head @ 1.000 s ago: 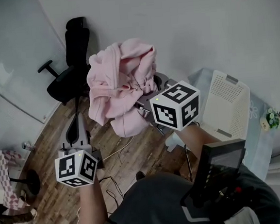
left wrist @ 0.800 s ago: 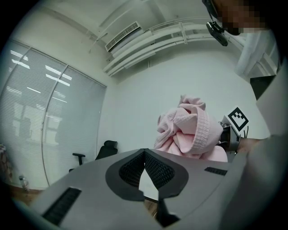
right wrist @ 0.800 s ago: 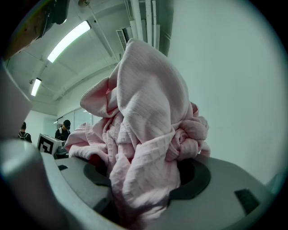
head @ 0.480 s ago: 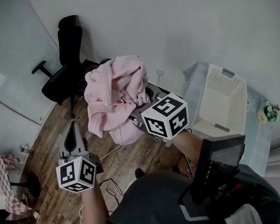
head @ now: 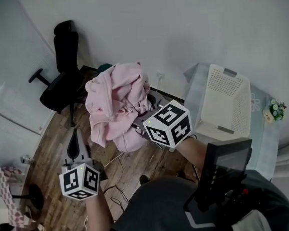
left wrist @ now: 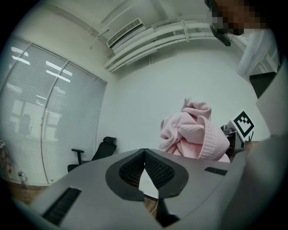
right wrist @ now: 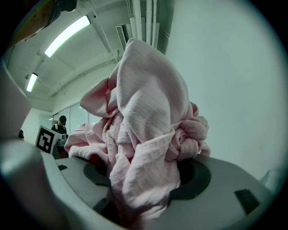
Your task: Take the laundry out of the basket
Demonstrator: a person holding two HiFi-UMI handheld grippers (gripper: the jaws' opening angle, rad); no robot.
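Observation:
A bundle of pink laundry (head: 116, 105) hangs in the air above the wooden floor, with my right gripper (head: 144, 118) shut on it. In the right gripper view the pink cloth (right wrist: 148, 134) fills the gap between the jaws and spills over them. The white plastic basket (head: 224, 105) stands to the right on a table, and nothing shows inside it. My left gripper (head: 75, 136) is held lower and to the left, apart from the cloth. Its jaws (left wrist: 144, 155) meet at the tips with nothing between them. The pink laundry (left wrist: 193, 134) shows beyond them to the right.
A black office chair (head: 60, 74) stands by the wall at the back left. The basket's table has a pale blue cloth (head: 268, 147) and a small potted plant (head: 275, 110). Cables (head: 121, 190) trail over the floor. A checkered item (head: 8, 192) sits at the far left.
The head view has swung a little, so the chair, basket and bundle sit differently in the picture. The right gripper keeps its hold on the pink laundry. The left gripper stays shut.

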